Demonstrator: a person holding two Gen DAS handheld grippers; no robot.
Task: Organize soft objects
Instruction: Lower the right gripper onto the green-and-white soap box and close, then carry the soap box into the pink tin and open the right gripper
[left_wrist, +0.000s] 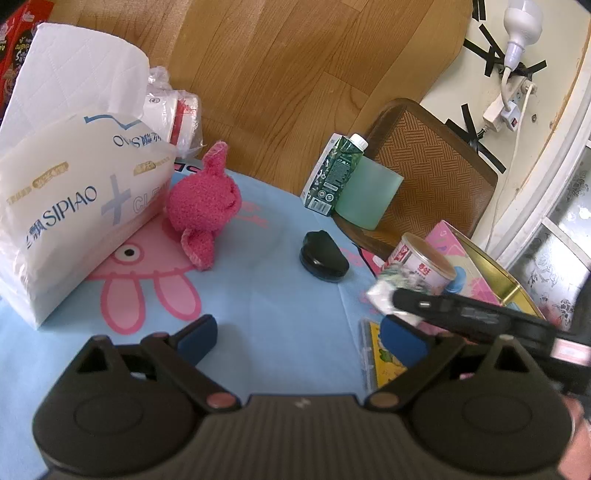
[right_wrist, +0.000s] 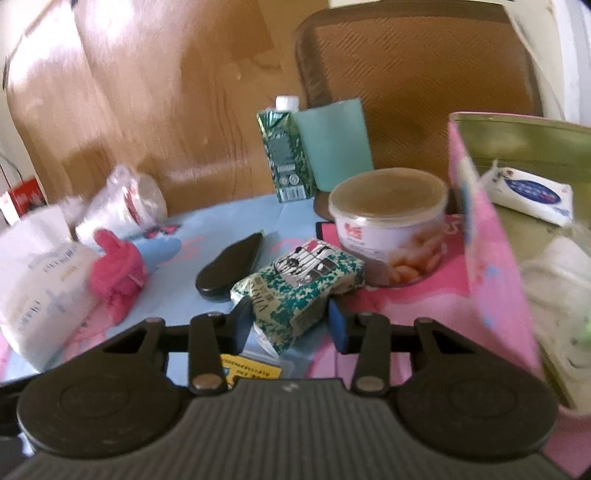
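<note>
The right tongs (right_wrist: 291, 321) grip a soft green-and-white patterned tissue packet (right_wrist: 299, 288), their blue pads pressing its sides and holding it above the light-blue cartoon-printed tabletop (right_wrist: 207, 218), just in front of a round plastic-lidded food tub (right_wrist: 388, 229). To their right stands an open pink tin box (right_wrist: 484, 236) holding a white wrapped packet (right_wrist: 532, 195) and a cream cloth (right_wrist: 561, 295). The left tongs (left_wrist: 299, 338) hang open over the tabletop with nothing between them. Farther off, a pink knitted plush toy (left_wrist: 205, 203) leans beside a large white tissue pack (left_wrist: 70, 192), and a black oval case (left_wrist: 324, 256) lies near the middle.
</note>
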